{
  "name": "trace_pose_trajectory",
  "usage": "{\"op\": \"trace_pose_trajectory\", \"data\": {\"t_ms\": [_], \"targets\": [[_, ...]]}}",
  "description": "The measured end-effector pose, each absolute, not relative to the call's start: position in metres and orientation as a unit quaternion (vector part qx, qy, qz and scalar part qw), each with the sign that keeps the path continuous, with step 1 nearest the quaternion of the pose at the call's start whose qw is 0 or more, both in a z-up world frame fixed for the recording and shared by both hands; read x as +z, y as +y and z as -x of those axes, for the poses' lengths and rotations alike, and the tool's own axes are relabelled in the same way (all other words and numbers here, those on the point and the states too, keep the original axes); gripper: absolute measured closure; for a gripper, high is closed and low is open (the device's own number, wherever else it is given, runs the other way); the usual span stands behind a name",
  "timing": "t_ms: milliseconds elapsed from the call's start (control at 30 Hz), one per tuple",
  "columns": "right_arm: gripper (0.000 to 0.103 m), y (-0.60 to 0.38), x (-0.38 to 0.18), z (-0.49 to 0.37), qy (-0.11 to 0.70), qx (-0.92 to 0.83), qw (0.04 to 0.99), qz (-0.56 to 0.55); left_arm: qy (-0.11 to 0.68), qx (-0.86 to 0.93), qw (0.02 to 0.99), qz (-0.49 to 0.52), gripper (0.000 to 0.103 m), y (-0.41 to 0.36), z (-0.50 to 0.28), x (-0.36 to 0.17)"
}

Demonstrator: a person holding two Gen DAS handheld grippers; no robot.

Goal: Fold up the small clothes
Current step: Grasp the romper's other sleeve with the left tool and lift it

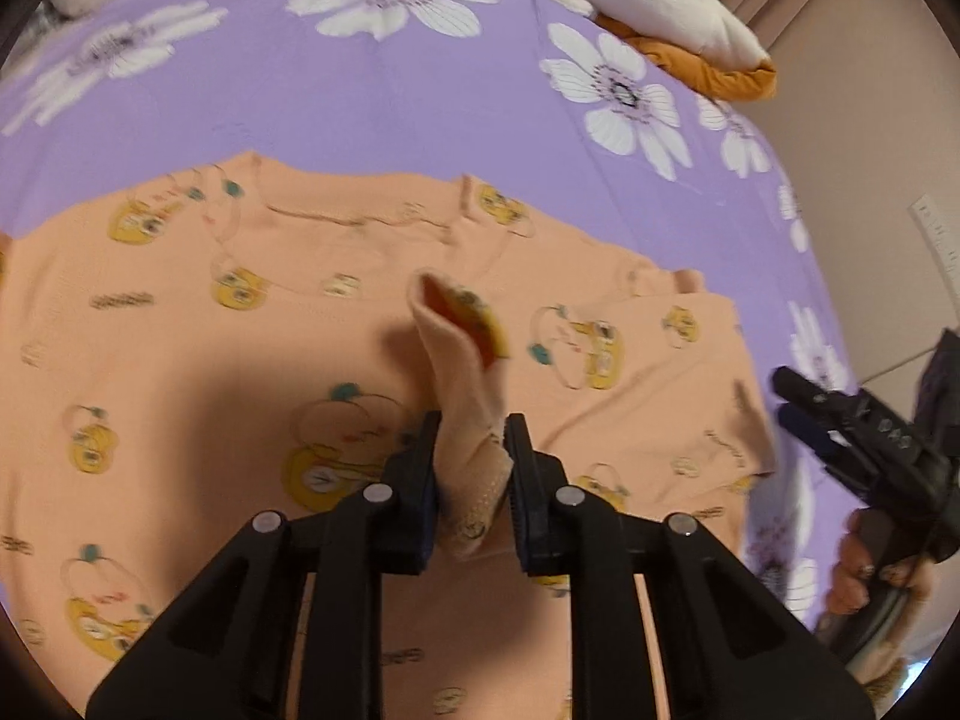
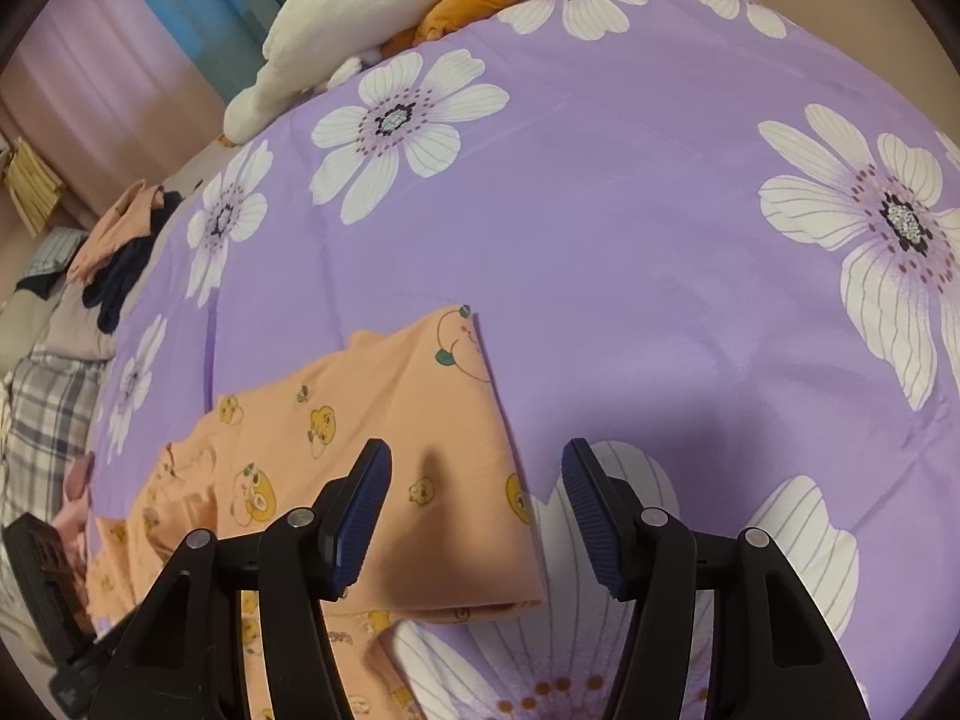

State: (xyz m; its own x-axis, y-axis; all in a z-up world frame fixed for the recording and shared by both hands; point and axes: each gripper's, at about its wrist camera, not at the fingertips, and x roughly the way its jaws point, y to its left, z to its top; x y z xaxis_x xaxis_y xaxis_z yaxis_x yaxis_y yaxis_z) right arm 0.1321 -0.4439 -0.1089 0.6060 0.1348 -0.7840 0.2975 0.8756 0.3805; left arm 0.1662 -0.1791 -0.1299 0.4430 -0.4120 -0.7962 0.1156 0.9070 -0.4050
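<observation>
A small peach shirt (image 1: 252, 360) printed with yellow cartoon ducks lies spread on a purple flowered bedspread (image 1: 372, 120). My left gripper (image 1: 471, 450) is shut on the shirt's sleeve cuff (image 1: 462, 354) and holds it lifted over the shirt's middle. My right gripper (image 2: 477, 510) is open and empty, hovering over the shirt's folded right edge (image 2: 384, 420); it also shows in the left wrist view (image 1: 840, 420) at the right, beside the shirt.
A white and orange plush toy (image 2: 384, 6) lies at the far edge of the bed. A heap of peach and dark clothes (image 2: 120, 240) sits at the bed's left side, with a plaid cloth (image 2: 48, 408) below it.
</observation>
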Motion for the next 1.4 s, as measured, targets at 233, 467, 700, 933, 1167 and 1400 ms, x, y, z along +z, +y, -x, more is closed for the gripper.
{"op": "trace_pose_trajectory", "data": {"t_ms": [233,467,700,933,1167,1400], "targets": [[0.043,-0.442,-0.11,-0.133,0.444,-0.048,0.862,-0.239,0.5,-0.142,0.839,0.162,0.095,-0.178,-0.167,-0.126],[0.043,-0.441,-0.108,-0.133,0.441,-0.044,0.864,-0.238,0.455,-0.137,0.864,0.167,0.097,-0.164,-0.159,-0.094],[0.043,-0.437,-0.106,-0.134,0.436,-0.031,0.867,-0.239,0.42,-0.13,0.882,0.171,0.097,-0.145,-0.154,-0.065],[0.043,-0.426,-0.105,-0.136,0.436,-0.01,0.869,-0.236,0.404,-0.091,0.892,0.182,0.097,-0.109,-0.152,-0.052],[0.043,-0.416,-0.109,-0.139,0.443,0.024,0.862,-0.246,0.394,-0.063,0.896,0.194,0.097,-0.079,-0.149,-0.044],[0.043,-0.396,-0.112,-0.142,0.456,0.054,0.855,-0.243,0.4,-0.031,0.895,0.197,0.097,-0.053,-0.146,-0.051]]}}
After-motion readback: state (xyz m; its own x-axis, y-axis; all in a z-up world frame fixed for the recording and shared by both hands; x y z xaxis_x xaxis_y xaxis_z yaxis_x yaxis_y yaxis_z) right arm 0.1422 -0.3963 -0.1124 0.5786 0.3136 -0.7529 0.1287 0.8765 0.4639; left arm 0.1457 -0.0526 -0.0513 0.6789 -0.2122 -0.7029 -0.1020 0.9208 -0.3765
